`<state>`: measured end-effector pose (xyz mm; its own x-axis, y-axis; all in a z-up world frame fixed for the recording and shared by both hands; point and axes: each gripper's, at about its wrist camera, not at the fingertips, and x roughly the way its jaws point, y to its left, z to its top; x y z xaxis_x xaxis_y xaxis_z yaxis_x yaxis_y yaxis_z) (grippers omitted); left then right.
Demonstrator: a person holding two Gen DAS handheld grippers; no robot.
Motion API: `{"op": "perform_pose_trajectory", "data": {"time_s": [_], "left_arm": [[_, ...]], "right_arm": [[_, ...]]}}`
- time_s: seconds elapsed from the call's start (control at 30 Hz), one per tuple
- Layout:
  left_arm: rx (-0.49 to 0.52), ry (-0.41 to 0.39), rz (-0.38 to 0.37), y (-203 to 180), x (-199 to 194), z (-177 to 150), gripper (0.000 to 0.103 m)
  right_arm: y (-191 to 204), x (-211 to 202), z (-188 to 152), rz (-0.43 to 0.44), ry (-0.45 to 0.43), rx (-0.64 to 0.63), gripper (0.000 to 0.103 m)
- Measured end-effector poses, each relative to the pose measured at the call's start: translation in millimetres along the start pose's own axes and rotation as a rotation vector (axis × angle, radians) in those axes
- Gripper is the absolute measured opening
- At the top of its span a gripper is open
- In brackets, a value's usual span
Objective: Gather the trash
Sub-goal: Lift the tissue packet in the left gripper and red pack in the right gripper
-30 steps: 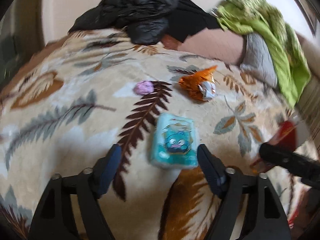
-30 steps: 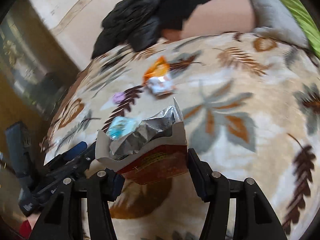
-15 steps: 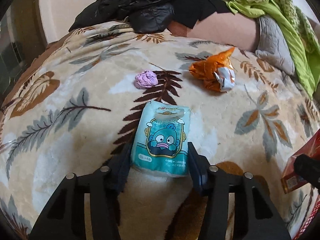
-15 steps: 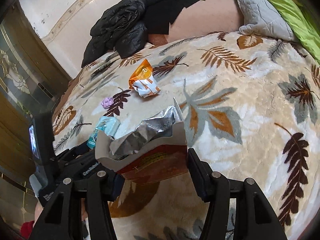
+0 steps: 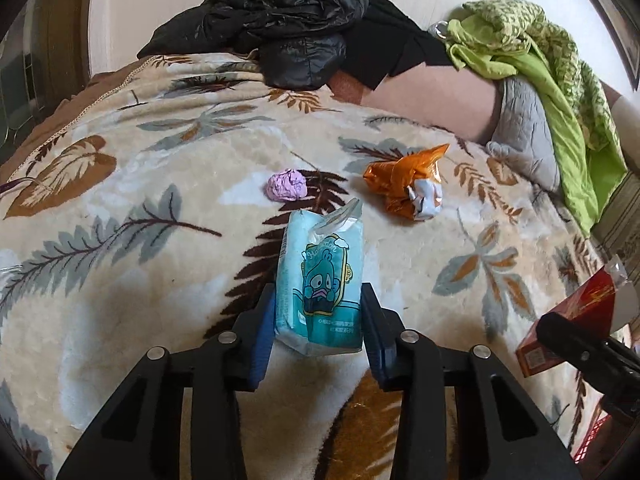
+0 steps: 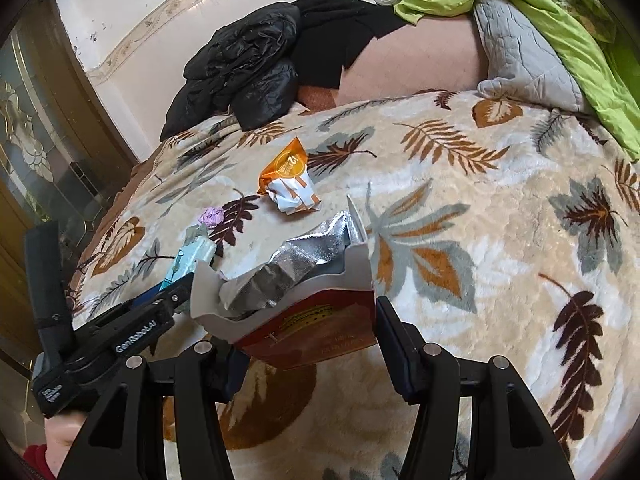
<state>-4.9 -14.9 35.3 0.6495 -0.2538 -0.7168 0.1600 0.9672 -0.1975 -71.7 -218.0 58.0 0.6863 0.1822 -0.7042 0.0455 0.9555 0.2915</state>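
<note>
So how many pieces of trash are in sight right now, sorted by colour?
Light blue: 1, tissue pack, left gripper closing on it
Red: 1, torn box in right gripper
Orange: 1, wrapper
Purple: 1, paper ball
Total: 4

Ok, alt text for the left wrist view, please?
The left gripper is closing on a light-blue tissue pack lying on a leaf-patterned blanket. Beyond it lie a purple paper ball and an orange wrapper.

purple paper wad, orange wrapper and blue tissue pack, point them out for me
purple paper wad [image 5: 287, 189], left wrist view, middle of the crumpled ball
orange wrapper [image 6: 289, 174], right wrist view, its orange upper half
blue tissue pack [image 5: 323, 280], left wrist view, the cartoon print on its face
</note>
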Motion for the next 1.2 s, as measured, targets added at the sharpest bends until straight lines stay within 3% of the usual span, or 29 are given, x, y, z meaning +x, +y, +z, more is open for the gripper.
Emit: {"op": "perform_pose_trajectory", "data": {"time_s": [0.53,1.2], "left_arm": [[0.169,-0.111,0.088,-33,-19,-5,0.038],[0.198,-0.127,0.105,-40,-22,-9,0.038]], "right_arm": [[1,3,2,-0.007,-0.010,-0.019,0.061],[-13,14,9,-0.096,-0.012,-0.001,0.061]]}}
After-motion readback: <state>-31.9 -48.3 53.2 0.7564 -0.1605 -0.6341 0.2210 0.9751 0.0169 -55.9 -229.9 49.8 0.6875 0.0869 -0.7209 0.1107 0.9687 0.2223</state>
